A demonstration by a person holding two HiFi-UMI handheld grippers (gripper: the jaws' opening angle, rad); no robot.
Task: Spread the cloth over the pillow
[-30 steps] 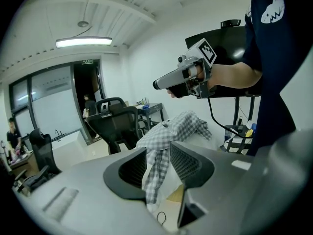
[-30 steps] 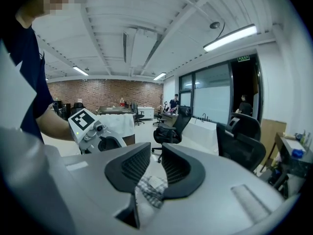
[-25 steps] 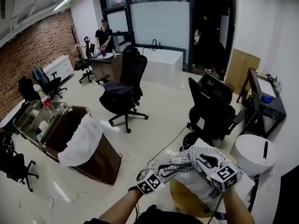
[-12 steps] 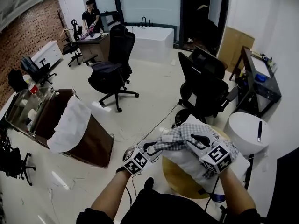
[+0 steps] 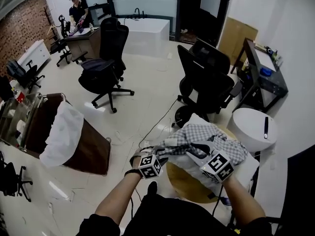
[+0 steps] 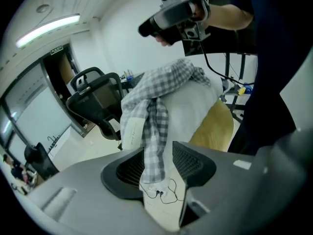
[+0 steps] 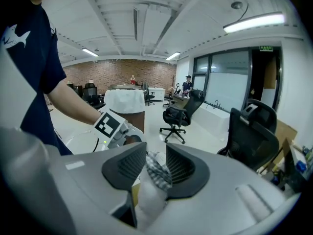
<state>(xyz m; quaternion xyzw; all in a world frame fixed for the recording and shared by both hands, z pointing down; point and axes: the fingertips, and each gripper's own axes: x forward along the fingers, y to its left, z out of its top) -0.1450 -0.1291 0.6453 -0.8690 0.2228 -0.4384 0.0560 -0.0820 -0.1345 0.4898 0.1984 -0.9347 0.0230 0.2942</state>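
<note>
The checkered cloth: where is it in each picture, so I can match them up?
Head view: the checkered cloth is right of centre in the lower half, draped on top of the pillow.
Left gripper view: it fills the middle, with a strip hanging down.
Right gripper view: only a small bunch shows, low in the centre.
Shared landmark: the white pillow under it, seen in all three.

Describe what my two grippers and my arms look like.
The left gripper and right gripper both have grey plastic bodies, with black ribbed pads lining the jaws. Each carries a white cube printed with black square markers. The person wears a dark navy short-sleeved shirt with a white print.
</note>
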